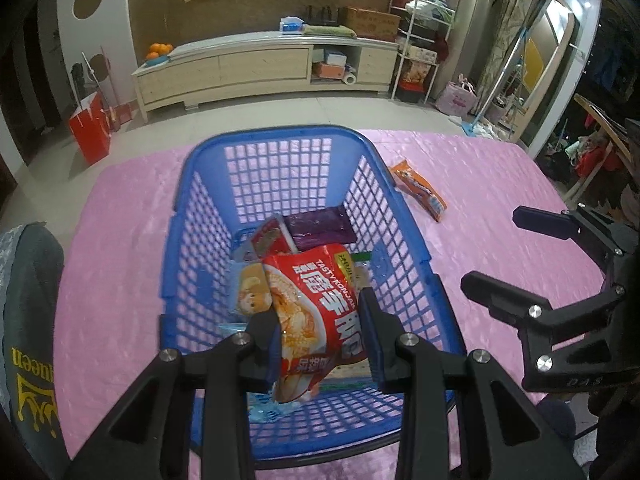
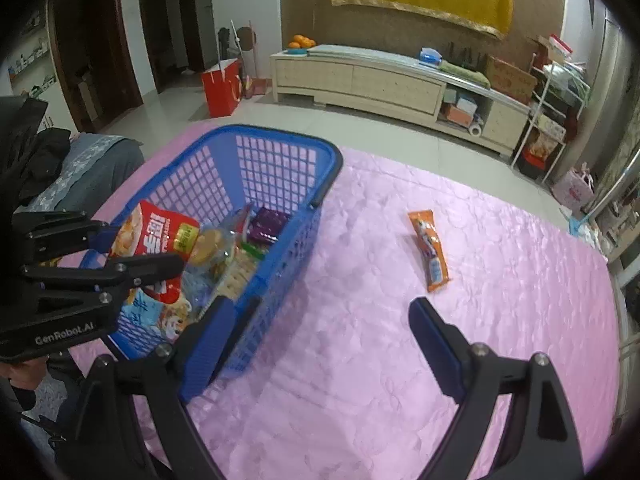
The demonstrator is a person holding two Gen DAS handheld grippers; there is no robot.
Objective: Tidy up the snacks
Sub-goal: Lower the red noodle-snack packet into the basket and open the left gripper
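Left wrist view: left gripper (image 1: 320, 332) is clamped on the red pack (image 1: 316, 312), held over the blue basket (image 1: 280, 142) on the pink cloth (image 1: 500, 184). A purple pack (image 1: 320, 228) lies on the basket floor. An orange pack (image 1: 420, 190) lies on the cloth right of the basket.

Right wrist view: right gripper (image 2: 320, 344) has its jaws wide apart with nothing between them, over the cloth just beside the basket (image 2: 280, 148); the orange pack (image 2: 430, 250) lies ahead.
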